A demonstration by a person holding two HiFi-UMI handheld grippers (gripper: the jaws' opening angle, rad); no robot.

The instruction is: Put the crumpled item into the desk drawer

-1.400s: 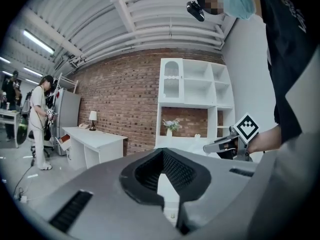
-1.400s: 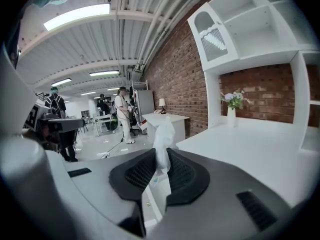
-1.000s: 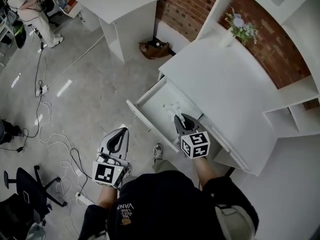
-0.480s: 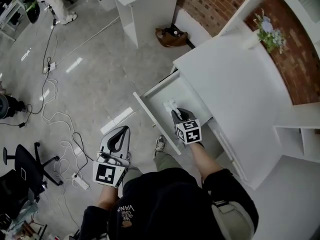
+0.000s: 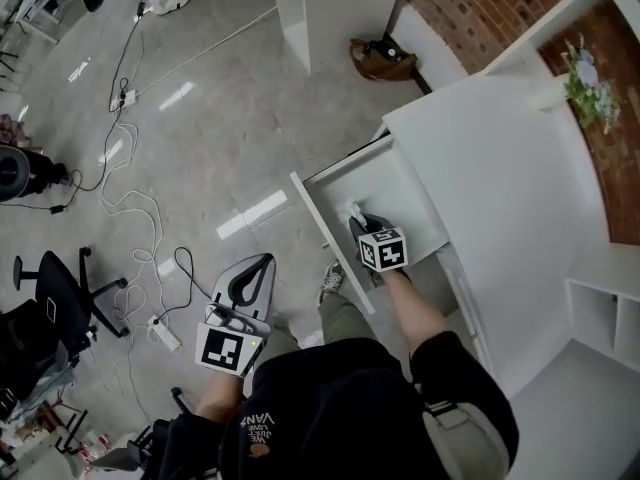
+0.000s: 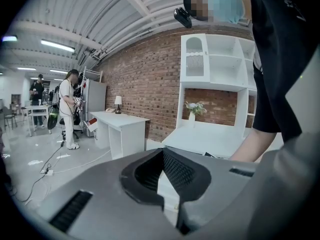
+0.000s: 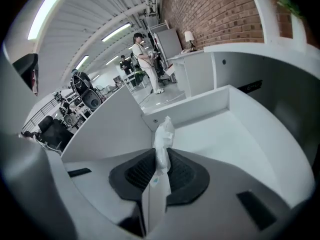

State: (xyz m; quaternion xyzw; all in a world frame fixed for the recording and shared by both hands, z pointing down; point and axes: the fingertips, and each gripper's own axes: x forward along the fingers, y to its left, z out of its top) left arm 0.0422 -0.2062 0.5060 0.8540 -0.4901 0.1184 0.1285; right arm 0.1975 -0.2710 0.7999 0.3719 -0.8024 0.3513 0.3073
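A crumpled white item [image 7: 163,140] sticks up from between the jaws of my right gripper [image 7: 159,171], which is shut on it. In the head view the right gripper [image 5: 362,230] reaches into the open white desk drawer [image 5: 400,183], with the crumpled item [image 5: 350,212] poking out over the drawer's floor. The drawer [image 7: 227,134] has nothing lying in it that I can see. My left gripper [image 5: 250,280] hangs over the floor left of the drawer, jaws shut and holding nothing; its tips [image 6: 167,176] meet in the left gripper view.
The white desk top [image 5: 500,158] lies right of the drawer, with a vase of flowers [image 5: 585,78] at its far end against the brick wall. A brown bag [image 5: 380,58] sits on the floor. Cables and a power strip [image 5: 165,333] trail at left, by an office chair [image 5: 45,308].
The right gripper has gone deeper into the drawer with the crumpled item. The head view has shifted, so desk and drawer sit further right. The left gripper stayed low at my side.
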